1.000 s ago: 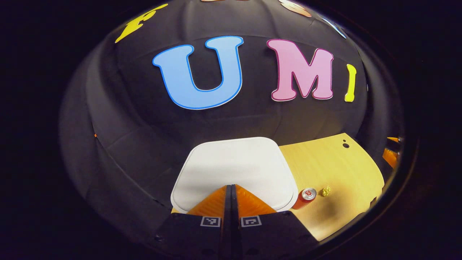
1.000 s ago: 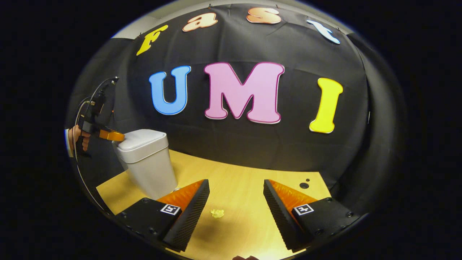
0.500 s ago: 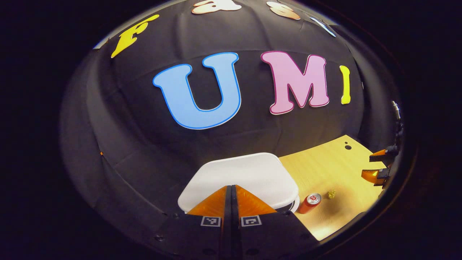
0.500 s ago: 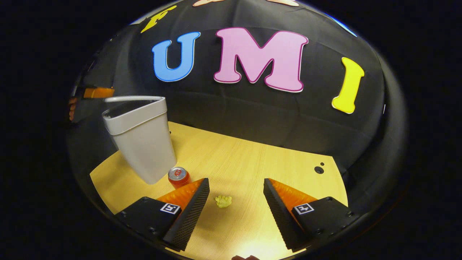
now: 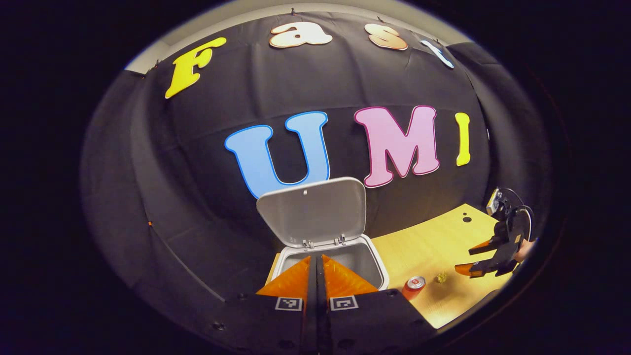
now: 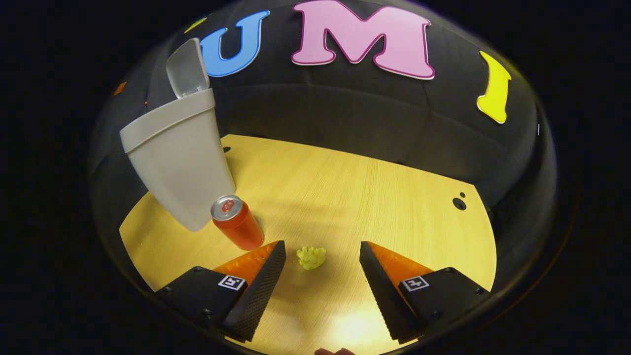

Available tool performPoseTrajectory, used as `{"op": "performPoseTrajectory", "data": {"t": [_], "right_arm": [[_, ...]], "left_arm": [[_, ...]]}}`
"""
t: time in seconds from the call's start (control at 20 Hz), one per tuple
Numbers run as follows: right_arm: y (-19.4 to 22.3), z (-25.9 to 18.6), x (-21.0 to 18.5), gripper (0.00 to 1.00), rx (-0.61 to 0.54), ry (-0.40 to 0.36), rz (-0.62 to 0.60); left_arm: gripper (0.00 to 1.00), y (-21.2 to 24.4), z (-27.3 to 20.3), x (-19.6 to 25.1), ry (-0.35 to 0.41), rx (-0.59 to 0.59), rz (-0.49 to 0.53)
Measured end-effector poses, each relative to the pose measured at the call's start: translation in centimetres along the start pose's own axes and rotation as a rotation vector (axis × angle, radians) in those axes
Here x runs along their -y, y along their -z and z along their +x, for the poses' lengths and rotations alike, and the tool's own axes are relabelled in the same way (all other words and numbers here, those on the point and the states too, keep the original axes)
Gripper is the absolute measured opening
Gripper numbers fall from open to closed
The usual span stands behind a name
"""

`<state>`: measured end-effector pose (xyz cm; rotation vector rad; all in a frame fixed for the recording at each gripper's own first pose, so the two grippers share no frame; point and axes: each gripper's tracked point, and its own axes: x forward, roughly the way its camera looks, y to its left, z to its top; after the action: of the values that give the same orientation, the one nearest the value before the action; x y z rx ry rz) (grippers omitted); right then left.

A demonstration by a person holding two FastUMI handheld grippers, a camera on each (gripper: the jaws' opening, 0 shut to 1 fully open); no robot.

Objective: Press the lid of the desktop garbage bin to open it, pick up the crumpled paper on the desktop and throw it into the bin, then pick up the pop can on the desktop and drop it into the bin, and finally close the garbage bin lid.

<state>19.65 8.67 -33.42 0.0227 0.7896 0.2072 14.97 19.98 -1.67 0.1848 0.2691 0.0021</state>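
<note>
Wooden desktop (image 6: 374, 197) under the right gripper (image 6: 320, 251), fingers spread wide with nothing between them but the crumpled paper (image 6: 311, 257), lying loose on the wood just ahead of the tips, touched by neither. Just left of that, upright red pop can (image 6: 236, 223), close against the foot of the pale garbage bin (image 6: 175, 158). Lid (image 5: 313, 212) tipped up and back on its hinge, bin mouth exposed. Left gripper (image 5: 316, 261) pressed closed, tips together, empty, poised at the near rim of the bin. Farther right in the left gripper view, the other gripper held low above the desk.
</note>
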Motion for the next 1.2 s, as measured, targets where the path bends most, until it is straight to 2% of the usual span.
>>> {"op": "performPoseTrajectory", "data": {"t": [0.35, 0.4, 0.45, 0.6, 0.75, 0.8, 0.85, 0.95, 1.05, 1.1, 1.2], "right_arm": [[2.5, 4.7, -1.1, 0.98, -0.114, -0.037, 0.058], [2.9, 5.2, -1.0, 0.98, -0.133, -0.035, 0.056], [3.5, 5.9, -1.0, 0.98, -0.153, -0.031, 0.052], [4.7, 7.3, -0.9, 0.98, -0.200, -0.017, 0.034], [5.8, 8.3, -0.8, 0.98, -0.243, -0.008, 0.055], [6.0, 8.5, -1.0, 0.99, -0.250, -0.013, 0.064], [6.2, 8.7, -1.3, 0.99, -0.257, -0.016, 0.068], [6.7, 9.0, -1.7, 0.91, -0.274, -0.023, 0.063], [6.6, 8.9, -1.9, 0.29, -0.271, -0.025, 0.066], [6.1, 8.4, -1.9, 0.37, -0.255, -0.028, 0.065], [4.6, 7.5, -1.9, 0.32, -0.211, -0.047, 0.044]], "left_arm": [[0.10, 0.7, -7.4, -0.4, -0.062, 0.028, -0.058], [0.04, 0.7, -8.4, -0.4, -0.074, 0.032, -0.061], [0.17, 0.6, -9.4, -0.4, -0.085, 0.034, -0.065], [0.32, 0.7, -11.9, -0.6, -0.119, 0.052, -0.092], [0.94, 1.7, -13.6, -0.6, -0.144, 0.037, -0.135], [0.98, 1.7, -13.8, -0.8, -0.155, 0.042, -0.144], [0.95, 2.2, -14.4, -0.7, -0.160, 0.038, -0.151], [0.95, 3.0, -15.1, -1.3, -0.183, 0.017, -0.150], [0.96, 3.4, -15.5, -1.9, -0.202, 0.007, -0.148], [0.96, 3.4, -15.7, -1.9, -0.204, 0.009, -0.153], [0.96, 3.4, -15.9, -1.9, -0.205, 0.017, -0.159]]}}
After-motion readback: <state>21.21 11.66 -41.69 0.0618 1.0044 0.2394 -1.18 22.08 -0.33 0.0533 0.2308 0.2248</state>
